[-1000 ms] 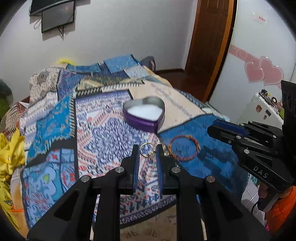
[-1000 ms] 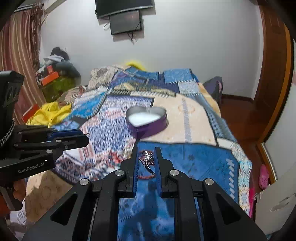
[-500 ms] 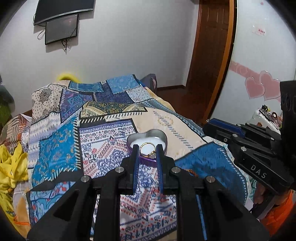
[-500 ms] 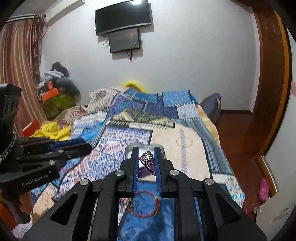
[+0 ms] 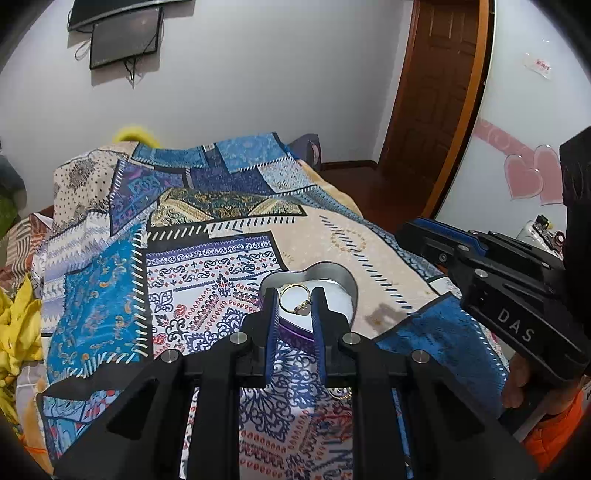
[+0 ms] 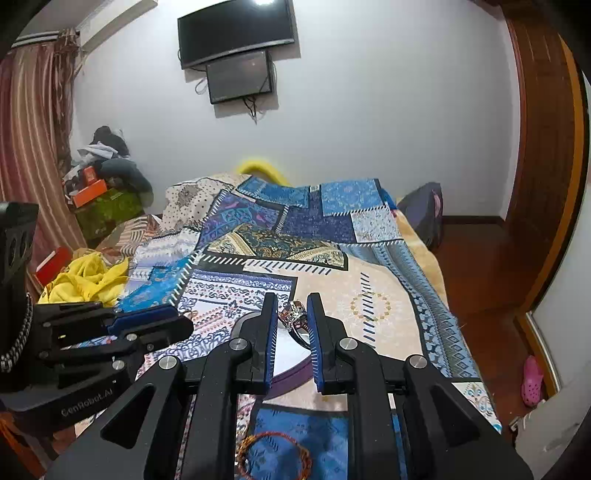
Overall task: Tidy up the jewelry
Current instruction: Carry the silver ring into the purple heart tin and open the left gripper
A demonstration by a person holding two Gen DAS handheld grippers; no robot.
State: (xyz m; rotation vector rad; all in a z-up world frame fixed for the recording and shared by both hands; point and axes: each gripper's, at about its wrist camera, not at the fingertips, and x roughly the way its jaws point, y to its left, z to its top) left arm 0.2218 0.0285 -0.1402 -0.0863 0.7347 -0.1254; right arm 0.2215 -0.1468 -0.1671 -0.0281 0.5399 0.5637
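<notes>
On the bed, which is covered with a patchwork blanket in blue, white and tan, a purple heart-shaped tin is set with its white inside open to the room. A thin gold ring is held between the fingers of the left gripper, just over the tin. The fingers are pressed against the ring on both sides. In the right wrist view, a sparkly silver ring with many small stones is clamped between the fingers of the right gripper. This ring is also held above the tin, whose purple wall and white floor are seen between and under the black fingers. An orange beaded bracelet is laid flat on a blue patch of the blanket, near the bottom of the right wrist view and closer to the camera than the tin. The two grippers are kept side by side, and each one is seen at the edge of the other's view. A dark TV is hung on the white wall behind the bed, with a smaller dark screen just under it. A yellow cloth is bunched up beside the bed on the left. A brown wooden door is seen on the right.
</notes>
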